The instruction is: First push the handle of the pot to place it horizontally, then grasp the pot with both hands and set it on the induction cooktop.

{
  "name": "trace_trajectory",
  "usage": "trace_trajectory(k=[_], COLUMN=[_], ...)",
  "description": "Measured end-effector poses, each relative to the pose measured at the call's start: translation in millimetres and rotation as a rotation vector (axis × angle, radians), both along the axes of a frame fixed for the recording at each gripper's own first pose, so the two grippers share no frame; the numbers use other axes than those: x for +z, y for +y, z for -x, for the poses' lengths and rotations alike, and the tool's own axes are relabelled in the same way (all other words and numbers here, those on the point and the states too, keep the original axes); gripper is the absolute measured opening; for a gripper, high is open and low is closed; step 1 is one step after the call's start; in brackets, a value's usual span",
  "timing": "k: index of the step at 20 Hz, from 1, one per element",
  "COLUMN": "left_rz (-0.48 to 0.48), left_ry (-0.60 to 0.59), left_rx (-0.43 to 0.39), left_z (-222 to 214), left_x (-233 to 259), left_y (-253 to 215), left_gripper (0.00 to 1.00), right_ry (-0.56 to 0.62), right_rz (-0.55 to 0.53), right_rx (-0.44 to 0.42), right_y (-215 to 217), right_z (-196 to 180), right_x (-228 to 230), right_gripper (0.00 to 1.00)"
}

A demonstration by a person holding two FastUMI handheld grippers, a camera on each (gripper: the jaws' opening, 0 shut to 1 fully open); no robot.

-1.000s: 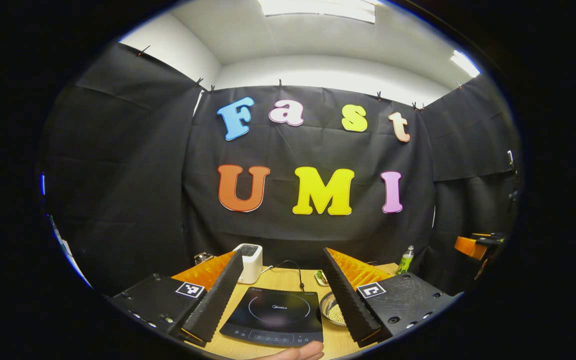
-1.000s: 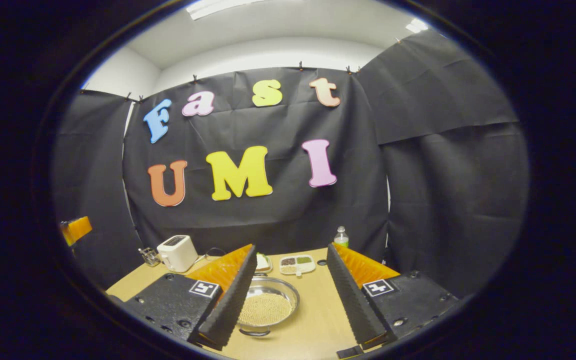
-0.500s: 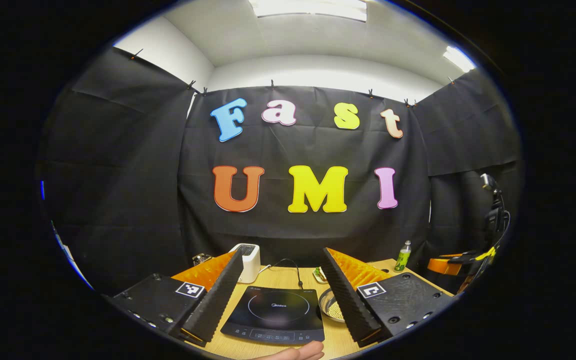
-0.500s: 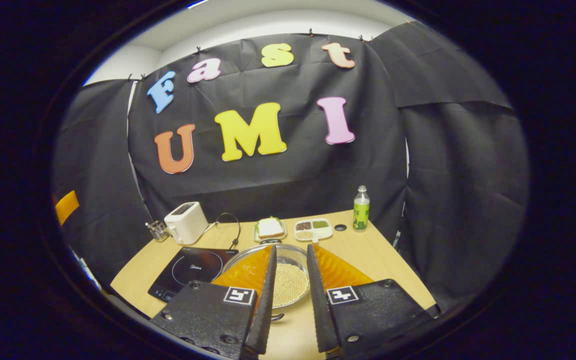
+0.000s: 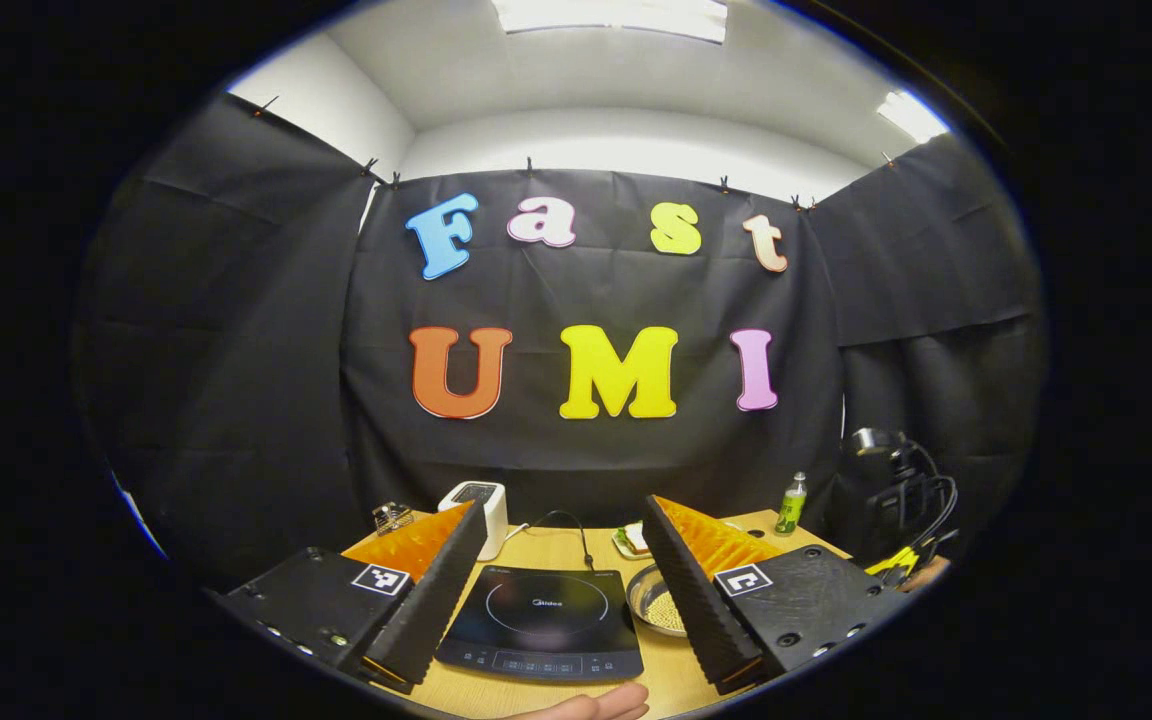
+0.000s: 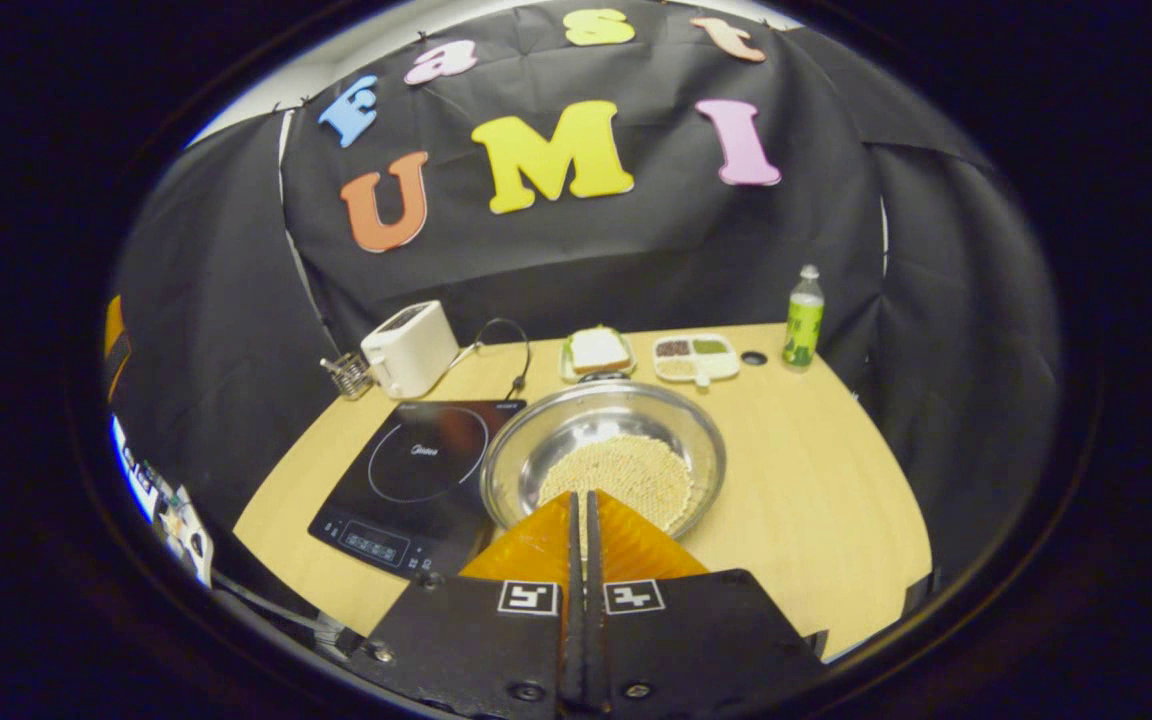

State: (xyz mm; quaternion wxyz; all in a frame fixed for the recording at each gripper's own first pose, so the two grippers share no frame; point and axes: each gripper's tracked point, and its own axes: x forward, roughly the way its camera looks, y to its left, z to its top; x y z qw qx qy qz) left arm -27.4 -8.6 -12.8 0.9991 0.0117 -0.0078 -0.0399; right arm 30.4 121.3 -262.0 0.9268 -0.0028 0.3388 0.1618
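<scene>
Pot (image 6: 604, 460) sits on table (image 6: 816, 480) just right of cooktop (image 6: 416, 470), so I keep right gripper (image 6: 581, 500) pinched closed on nothing at 6 o'clock of its rim, nudge the handle level gently, left gripper (image 5: 556, 590) spread wide, empty.

Quick headcount of the table (image 6: 816, 470), right gripper view: one steel pot (image 6: 604, 462) dead centre with a heap of pale beads in it, way too many to count. One black induction cooktop (image 6: 414, 478) at its 9 o'clock. One white toaster (image 6: 409, 348) at 11, with one little wire rack (image 6: 341, 375) beside it. One plate with one sandwich (image 6: 598, 350) at 12, one divided tray (image 6: 696, 356) with three fillings at 1, one green bottle (image 6: 803, 318) at 2. Two grippers total.
</scene>
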Motion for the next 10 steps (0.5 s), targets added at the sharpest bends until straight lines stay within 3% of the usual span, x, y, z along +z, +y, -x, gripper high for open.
trace_trajectory(k=[10], left_rz=[0.011], left_ry=[-0.012], left_rx=[0.029], left_z=[7], left_x=[-1], left_y=[17], left_gripper=[0.95], right_ry=[0.207], right_rz=[0.050], right_rx=[0.072], right_y=[45], right_z=[14], right_x=[-93], right_gripper=[0.04])
